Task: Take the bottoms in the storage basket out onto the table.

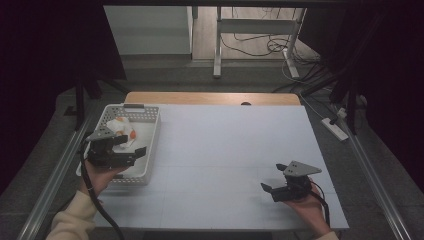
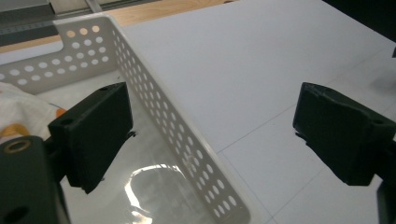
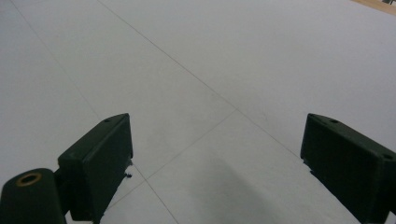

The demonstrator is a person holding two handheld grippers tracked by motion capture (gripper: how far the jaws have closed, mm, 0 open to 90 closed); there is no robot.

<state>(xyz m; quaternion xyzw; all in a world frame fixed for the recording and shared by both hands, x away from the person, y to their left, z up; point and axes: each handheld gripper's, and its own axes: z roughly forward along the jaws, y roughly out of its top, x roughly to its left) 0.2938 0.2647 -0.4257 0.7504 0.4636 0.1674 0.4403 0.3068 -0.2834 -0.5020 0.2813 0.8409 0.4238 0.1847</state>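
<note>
High view: left gripper (image 1: 131,143) wide open, empty, over basket (image 1: 150,131), white-orange bundle (image 1: 124,128) just beyond.

Colours on my table

My two grippers, the left gripper (image 1: 129,143) and the right gripper (image 1: 274,177), are black with a grey plate on top. The basket (image 1: 150,145) is white, with a regular pattern of round holes. The cloth (image 1: 121,126) inside is white with orange spots. The table (image 1: 225,150) is pale grey-white with thin lines, and my sleeve (image 1: 75,217) is cream.
</note>
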